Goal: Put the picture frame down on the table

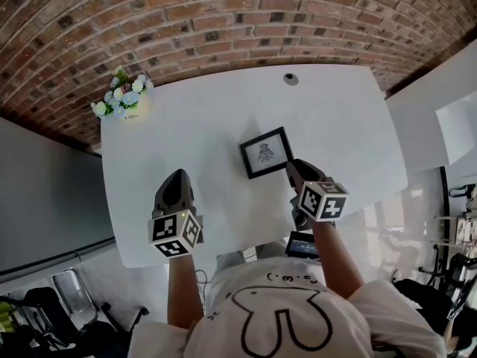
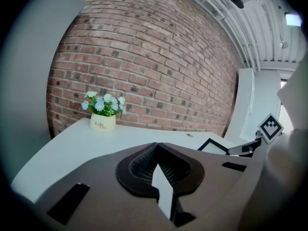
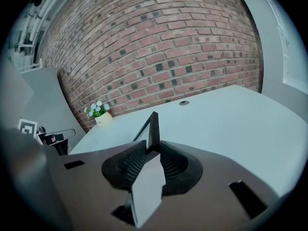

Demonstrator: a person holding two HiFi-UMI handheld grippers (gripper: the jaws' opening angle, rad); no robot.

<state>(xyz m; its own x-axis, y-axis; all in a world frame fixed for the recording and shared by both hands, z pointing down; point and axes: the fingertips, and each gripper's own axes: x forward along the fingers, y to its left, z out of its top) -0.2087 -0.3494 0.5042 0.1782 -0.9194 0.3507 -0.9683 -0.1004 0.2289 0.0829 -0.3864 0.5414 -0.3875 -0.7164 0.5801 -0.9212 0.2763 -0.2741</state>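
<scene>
A black picture frame [image 1: 265,153] with a small drawing on white is in the middle of the white table [image 1: 343,125], its picture side facing up toward me. My right gripper [image 1: 292,170] is at the frame's near right corner. In the right gripper view the frame's thin black edge [image 3: 154,129] stands between the jaws, and my right gripper [image 3: 153,149] is shut on it. I cannot tell whether the frame rests on the table. My left gripper [image 1: 177,179] hovers left of the frame, apart from it. In the left gripper view my left gripper [image 2: 156,147] is shut on nothing.
A cream pot of blue and white flowers [image 1: 123,101] stands at the table's far left corner, against the brick wall. A round cable hole [image 1: 291,79] lies at the far edge. A dark device [image 1: 302,245] sits below the near edge. Chairs [image 1: 71,289] stand at lower left.
</scene>
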